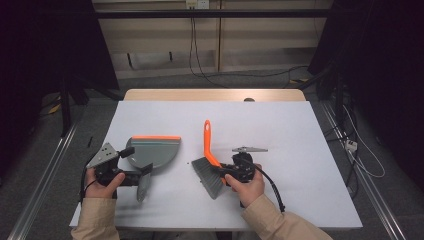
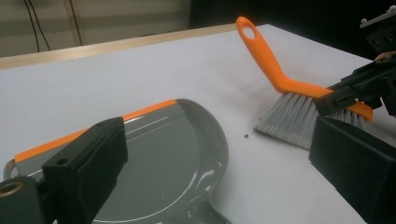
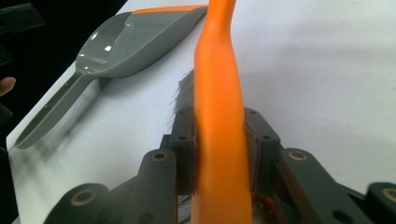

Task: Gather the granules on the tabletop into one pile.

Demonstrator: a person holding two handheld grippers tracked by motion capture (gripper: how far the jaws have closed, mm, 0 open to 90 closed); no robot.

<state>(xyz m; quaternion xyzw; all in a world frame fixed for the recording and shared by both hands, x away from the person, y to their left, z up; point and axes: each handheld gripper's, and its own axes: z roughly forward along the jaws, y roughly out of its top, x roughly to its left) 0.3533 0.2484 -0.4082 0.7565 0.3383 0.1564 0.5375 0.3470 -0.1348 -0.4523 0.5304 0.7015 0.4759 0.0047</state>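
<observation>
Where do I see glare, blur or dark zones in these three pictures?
High view: dark at both side edges, table evenly lit. Left gripper view: glare streaks on the grey dustpan; near jaws soft. Right gripper view: the orange brush handle is blurred close up.

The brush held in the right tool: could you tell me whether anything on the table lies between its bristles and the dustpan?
Only a small brown crumb lies on the white table between the brush bristles and the dustpan. Otherwise that stretch looks bare. The right tool is shut on the brush's orange back.
</observation>
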